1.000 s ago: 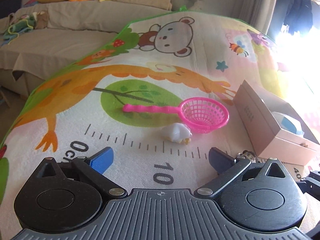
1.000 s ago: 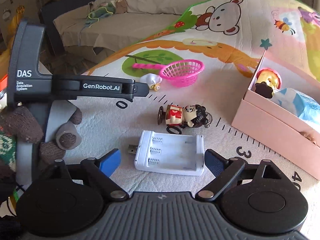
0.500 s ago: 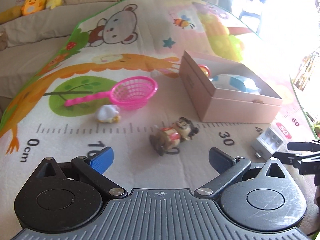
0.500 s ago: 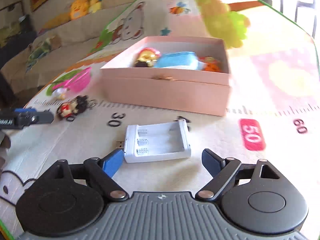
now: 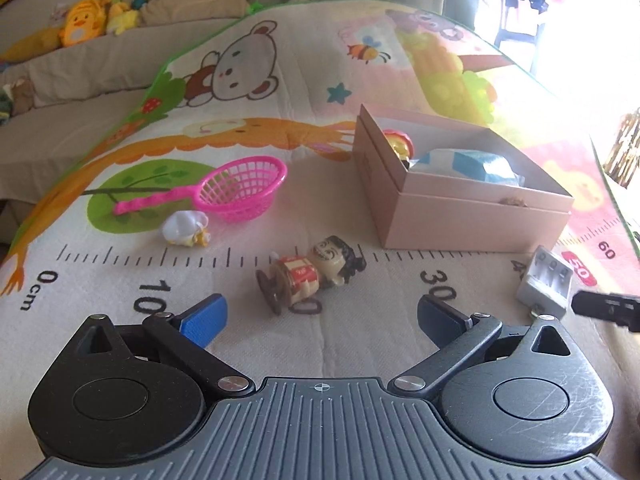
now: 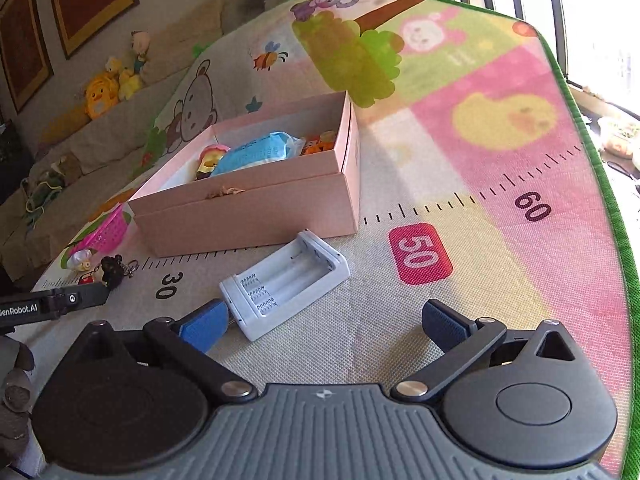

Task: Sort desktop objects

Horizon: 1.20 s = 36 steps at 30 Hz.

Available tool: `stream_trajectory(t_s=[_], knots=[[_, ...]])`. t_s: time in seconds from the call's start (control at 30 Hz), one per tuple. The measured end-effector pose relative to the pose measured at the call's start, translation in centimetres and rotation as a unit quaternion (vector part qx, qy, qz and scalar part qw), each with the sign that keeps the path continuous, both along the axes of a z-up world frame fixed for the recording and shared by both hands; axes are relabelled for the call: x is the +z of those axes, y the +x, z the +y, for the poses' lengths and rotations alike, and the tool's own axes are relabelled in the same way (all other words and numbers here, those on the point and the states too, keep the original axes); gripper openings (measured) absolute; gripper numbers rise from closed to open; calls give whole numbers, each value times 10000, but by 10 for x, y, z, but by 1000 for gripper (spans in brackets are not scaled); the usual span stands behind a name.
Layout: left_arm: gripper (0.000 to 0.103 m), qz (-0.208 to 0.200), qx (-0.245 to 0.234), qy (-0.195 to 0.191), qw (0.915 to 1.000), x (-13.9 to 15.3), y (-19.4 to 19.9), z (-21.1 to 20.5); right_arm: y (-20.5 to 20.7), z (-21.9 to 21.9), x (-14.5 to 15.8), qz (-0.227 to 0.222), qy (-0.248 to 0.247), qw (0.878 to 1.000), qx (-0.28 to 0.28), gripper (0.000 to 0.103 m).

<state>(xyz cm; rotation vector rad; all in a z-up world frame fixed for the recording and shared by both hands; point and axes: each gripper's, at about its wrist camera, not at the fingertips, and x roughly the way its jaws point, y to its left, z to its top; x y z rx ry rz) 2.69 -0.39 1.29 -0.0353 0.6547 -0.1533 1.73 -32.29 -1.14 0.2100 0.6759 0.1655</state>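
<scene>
A pink box stands on the play mat, holding a blue packet and small toys. In front of my left gripper, which is open, lies a little doll figure. Farther left are a white duck toy and a pink basket scoop. A white battery charger lies just ahead of my right gripper. Its jaws are opening wide, and the charger's near end sits beside the left fingertip, untouched.
The mat's green edge runs close on the right, with dishes beyond it. A sofa with plush toys lies behind the mat. The other gripper's black tip shows at each view's side.
Both views have swung right: the left one from the scoop to the doll and box, the right one onto the charger beside the box. The right jaws stand wider.
</scene>
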Motion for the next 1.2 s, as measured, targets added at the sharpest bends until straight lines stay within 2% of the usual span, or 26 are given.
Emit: stream_trajectory(t_s=[0.1,0.2,0.3,0.37,0.43,0.5,0.63,0.77,0.87,0.9,0.97,1.1,1.2], knots=[[103,-80,-284,-45,9996,7,-32,5,-1,1,1,-7,-18,10000,-62,103],[103,258,-695,-13,9972,5,-57,5,-1,8,1,-7,-152,9999,-71,103],[103,594,-915,2,9940,-5,-81,6,-6,20,3,113,379,9992,74,103],[103,569,-994,219,9932,-5,-98,9,-11,34,6,144,599,9977,266,103],[103,497,-985,130,9938,3,-107,22,-15,50,10,108,659,9965,509,103],[103,305,-723,164,9968,14,-107,37,-18,60,16,-37,464,9969,642,103],[103,-100,-50,517,9986,36,-92,66,-22,60,27,-325,40,9984,458,103],[103,-229,433,366,9981,47,-87,100,-18,51,28,-139,137,9993,331,103],[103,-308,756,376,9960,51,-88,119,-10,65,24,169,593,9974,380,103],[103,-330,862,382,9950,54,-88,125,-8,77,23,310,841,9948,477,103],[103,-357,1050,351,9932,60,-90,138,-9,110,21,555,1221,9856,1026,103],[103,-402,1333,355,9896,69,-91,158,-31,176,23,515,1054,9679,2224,103],[103,-401,1432,341,9883,70,-90,165,-35,189,19,909,1315,9480,2753,103]])
